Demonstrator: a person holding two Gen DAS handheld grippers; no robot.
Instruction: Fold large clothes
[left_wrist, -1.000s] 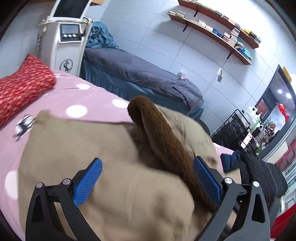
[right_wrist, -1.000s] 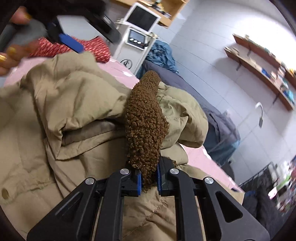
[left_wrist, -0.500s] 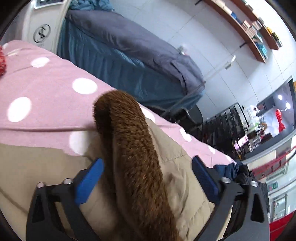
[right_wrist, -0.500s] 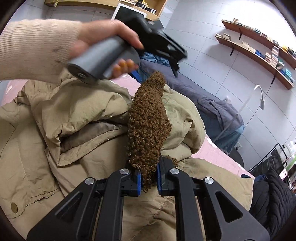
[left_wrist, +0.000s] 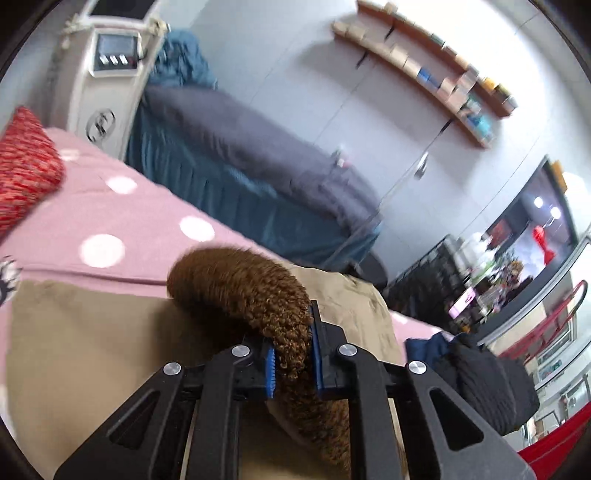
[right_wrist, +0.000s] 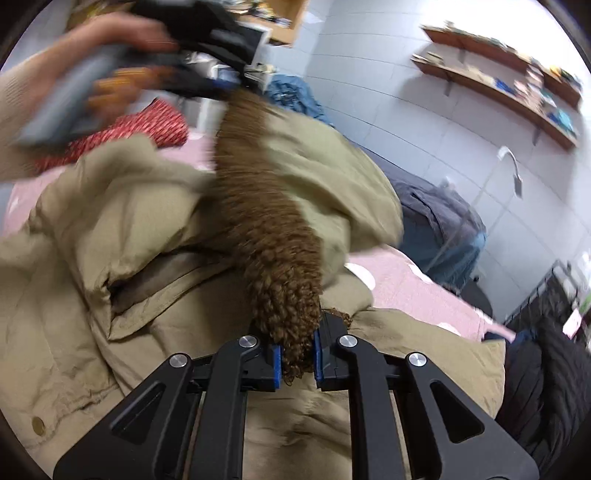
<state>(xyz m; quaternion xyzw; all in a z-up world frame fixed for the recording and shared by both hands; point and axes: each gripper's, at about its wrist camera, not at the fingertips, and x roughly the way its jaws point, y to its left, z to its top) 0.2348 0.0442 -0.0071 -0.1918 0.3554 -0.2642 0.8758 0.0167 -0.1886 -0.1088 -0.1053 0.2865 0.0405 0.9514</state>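
Left wrist view is showing the left tongs (left_wrist: 291, 363) clamping their blue pads on the brown curly fleece collar (left_wrist: 243, 291) of the beige coat (left_wrist: 92, 347). The collar is arching up out of the pads and curling over toward the left, with the coat spreading out beneath it on the pink spotted bed cover (left_wrist: 122, 221). A red knitted cushion (left_wrist: 22, 173) is lying on the cover, well to the left of the collar. Beyond the collar, a grey blanket bed (left_wrist: 251, 155) is standing against the tiled wall, and a white machine with a small screen (left_wrist: 110, 74) is standing at its left end. Dark clothes (left_wrist: 484, 380) are piled to the right of the coat.

In the right wrist view, the right tongs (right_wrist: 297, 360) are pinching the near end of the same collar. The collar is stretching away and up to the far end, where the left tongs, blurred, are meeting it, carried by the person's left hand (right_wrist: 92, 55) in a cream sleeve. The coat is bunching in loose folds on both sides of the collar, with a snap button (right_wrist: 38, 424) showing on it far left of the right tongs.
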